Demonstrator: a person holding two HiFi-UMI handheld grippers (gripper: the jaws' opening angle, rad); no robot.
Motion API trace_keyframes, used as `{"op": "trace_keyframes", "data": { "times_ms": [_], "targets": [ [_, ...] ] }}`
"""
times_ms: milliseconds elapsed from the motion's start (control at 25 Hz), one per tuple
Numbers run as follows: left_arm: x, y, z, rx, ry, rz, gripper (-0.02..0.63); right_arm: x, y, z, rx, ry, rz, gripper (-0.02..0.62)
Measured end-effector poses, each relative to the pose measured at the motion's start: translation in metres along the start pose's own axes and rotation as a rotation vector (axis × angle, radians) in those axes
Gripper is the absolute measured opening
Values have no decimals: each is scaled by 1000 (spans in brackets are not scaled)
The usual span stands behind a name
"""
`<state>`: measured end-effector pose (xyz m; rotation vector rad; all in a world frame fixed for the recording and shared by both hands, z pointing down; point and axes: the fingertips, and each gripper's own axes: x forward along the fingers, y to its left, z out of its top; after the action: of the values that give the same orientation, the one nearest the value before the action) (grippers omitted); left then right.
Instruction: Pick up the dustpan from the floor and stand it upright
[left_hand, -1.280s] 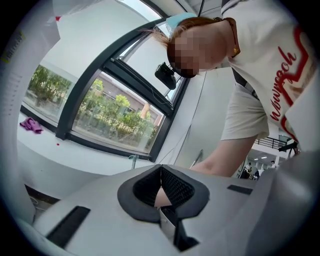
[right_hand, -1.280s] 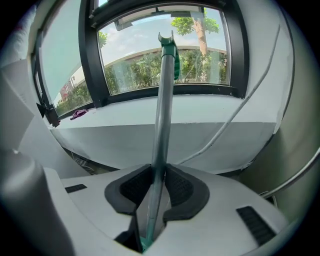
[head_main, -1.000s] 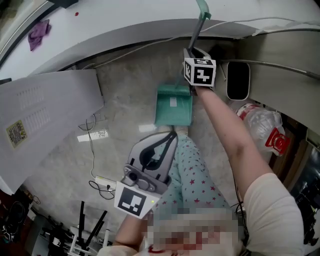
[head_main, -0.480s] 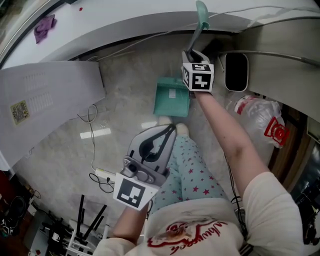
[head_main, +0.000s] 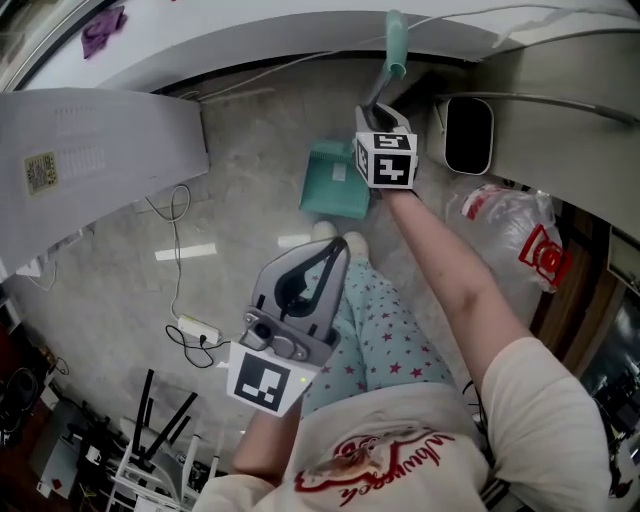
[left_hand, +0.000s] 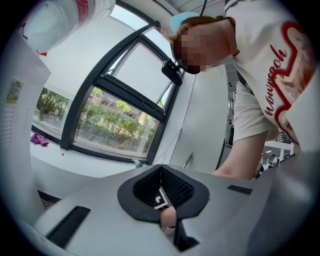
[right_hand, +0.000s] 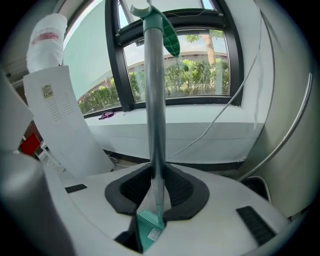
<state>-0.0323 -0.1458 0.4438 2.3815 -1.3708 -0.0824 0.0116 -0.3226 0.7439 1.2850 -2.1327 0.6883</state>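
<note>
Right fingers (right_hand: 182, 192) clamp the dustpan (head_main: 335, 182) by its thin handle (right_hand: 155, 100). Left fingers (left_hand: 182, 187) are closed together and empty. Pan hangs low near the floor (head_main: 240, 200), just beyond the feet (head_main: 335, 238). Judged light, rigid plastic. The smooth handle may swivel in the grip, so hold mid-handle.

Nothing there could be read for certain. Red looping script ran across the person's shirt (head_main: 350, 470), its letters unclear. The yellow label (head_main: 40, 172) on the white panel (head_main: 110, 135), the red print on the plastic bag (head_main: 540, 255) and the white sticker (right_hand: 153, 234) on the dustpan (head_main: 330, 190) were too small to make out.
</note>
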Motion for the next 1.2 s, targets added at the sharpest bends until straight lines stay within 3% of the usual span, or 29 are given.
{"op": "trace_keyframes", "data": {
  "times_ms": [240,640,1200],
  "targets": [
    [-18,-3,-1,-15,28,-4,20,-18,15,-13,-22,4,-5,100],
    [-14,-3,14,29,25,-51,20,-41,33,-31,-64,70,24,100],
    [-18,-10,26,24,26,-64,20,-59,47,-47,-105,156,115,106]
  ]
}}
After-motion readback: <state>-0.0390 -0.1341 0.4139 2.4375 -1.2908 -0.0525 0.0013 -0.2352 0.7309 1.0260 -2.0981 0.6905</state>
